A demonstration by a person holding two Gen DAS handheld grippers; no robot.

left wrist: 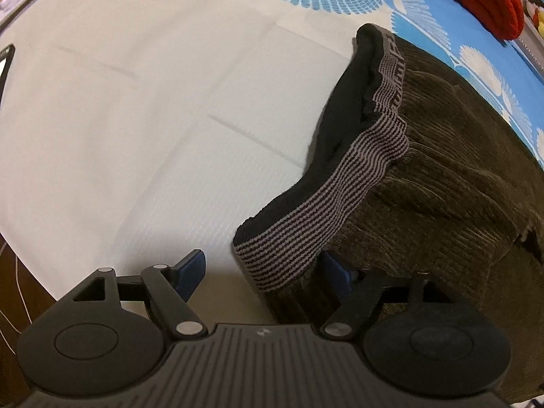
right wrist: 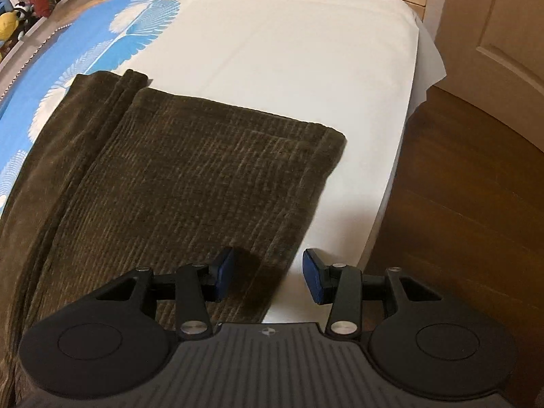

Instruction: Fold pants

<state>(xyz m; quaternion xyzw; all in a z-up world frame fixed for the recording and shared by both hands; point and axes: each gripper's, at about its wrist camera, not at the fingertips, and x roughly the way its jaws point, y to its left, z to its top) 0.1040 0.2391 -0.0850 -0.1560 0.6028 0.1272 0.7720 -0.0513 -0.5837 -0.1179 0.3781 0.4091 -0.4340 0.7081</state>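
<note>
Your left gripper (left wrist: 268,272) gapes, waistband (left wrist: 340,183) hiding one pad; your right gripper (right wrist: 268,277) open over pants (right wrist: 190,170).

Both wrist views steeply down, pants (left wrist: 425,176) shared

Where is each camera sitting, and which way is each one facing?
Left wrist: on the left gripper, looking steeply down at the striped waistband; open blue pads show.
Right wrist: on the right gripper, looking down at the leg hems; its pads show, apart.
Shared: the brown corduroy pants and white sheet.
</note>
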